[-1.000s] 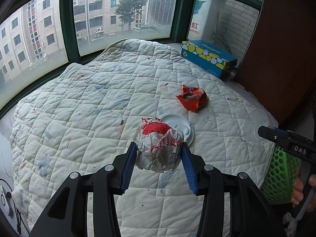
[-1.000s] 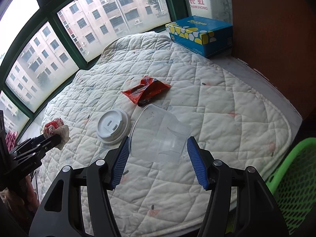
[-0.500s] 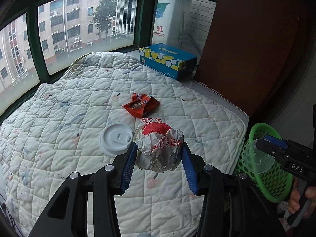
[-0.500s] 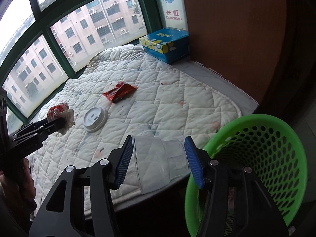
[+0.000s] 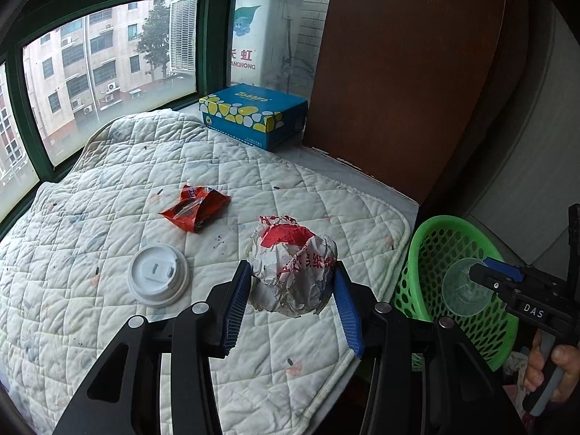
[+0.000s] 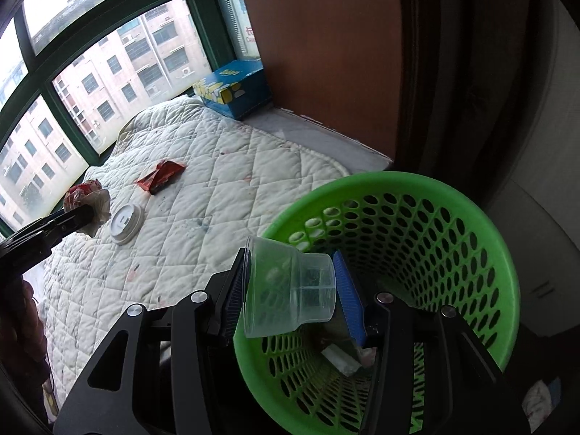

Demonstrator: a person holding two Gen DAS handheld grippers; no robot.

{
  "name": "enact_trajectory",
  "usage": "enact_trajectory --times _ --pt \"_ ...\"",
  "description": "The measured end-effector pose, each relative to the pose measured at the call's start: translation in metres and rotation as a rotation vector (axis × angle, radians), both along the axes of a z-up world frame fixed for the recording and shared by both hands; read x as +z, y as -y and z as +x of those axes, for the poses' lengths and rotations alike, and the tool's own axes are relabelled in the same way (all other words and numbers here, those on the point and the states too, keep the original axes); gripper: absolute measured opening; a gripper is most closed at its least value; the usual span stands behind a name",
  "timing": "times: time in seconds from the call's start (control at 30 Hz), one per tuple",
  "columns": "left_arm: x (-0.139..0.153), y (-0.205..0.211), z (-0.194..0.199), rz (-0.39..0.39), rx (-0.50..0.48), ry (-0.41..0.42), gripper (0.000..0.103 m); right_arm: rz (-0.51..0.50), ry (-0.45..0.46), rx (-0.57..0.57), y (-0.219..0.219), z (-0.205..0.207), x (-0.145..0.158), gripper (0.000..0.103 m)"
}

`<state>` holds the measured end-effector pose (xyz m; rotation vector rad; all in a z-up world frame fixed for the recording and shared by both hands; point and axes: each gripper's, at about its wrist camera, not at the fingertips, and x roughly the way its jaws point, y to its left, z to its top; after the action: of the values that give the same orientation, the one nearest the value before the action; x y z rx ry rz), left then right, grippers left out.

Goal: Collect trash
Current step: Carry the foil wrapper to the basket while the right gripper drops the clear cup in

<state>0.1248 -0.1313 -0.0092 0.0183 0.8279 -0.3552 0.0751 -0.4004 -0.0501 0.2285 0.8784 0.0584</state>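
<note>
My left gripper (image 5: 291, 308) is shut on a crumpled white-and-red paper wrapper (image 5: 293, 268), held above the quilted pad (image 5: 108, 199) near its right edge. My right gripper (image 6: 293, 293) is shut on a clear plastic cup (image 6: 290, 290), held over the open top of the green mesh bin (image 6: 435, 224); the cup (image 5: 465, 288) and the bin (image 5: 427, 253) also show in the left wrist view. A red snack wrapper (image 5: 195, 210) and a white cup lid (image 5: 158, 275) lie on the pad.
A blue tissue box (image 5: 253, 116) stands at the pad's far edge by the window. A brown wooden panel (image 5: 398, 72) rises behind the bin. Some scraps (image 6: 340, 359) lie at the bin's bottom.
My right gripper has carried the clear cup from the pad's edge to over the green bin. My left gripper has swung right with the paper wrapper, toward the bin.
</note>
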Motion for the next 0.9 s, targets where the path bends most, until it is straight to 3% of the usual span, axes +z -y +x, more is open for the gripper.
enact_trajectory --times 0.23,0.37,0.9 --pt "0.006 0.025 -0.007 0.005 -0.053 0.002 0.044 0.0 -0.022 -0.052 0.023 -0.014 -0.006 0.048" --pt "0.006 0.041 -0.011 0.006 -0.088 -0.003 0.044 -0.005 -0.021 -0.078 0.032 -0.021 -0.006 0.058" --pt "0.007 0.115 -0.028 0.007 -0.232 -0.028 0.046 -0.019 0.015 -0.15 0.067 -0.051 0.007 0.074"
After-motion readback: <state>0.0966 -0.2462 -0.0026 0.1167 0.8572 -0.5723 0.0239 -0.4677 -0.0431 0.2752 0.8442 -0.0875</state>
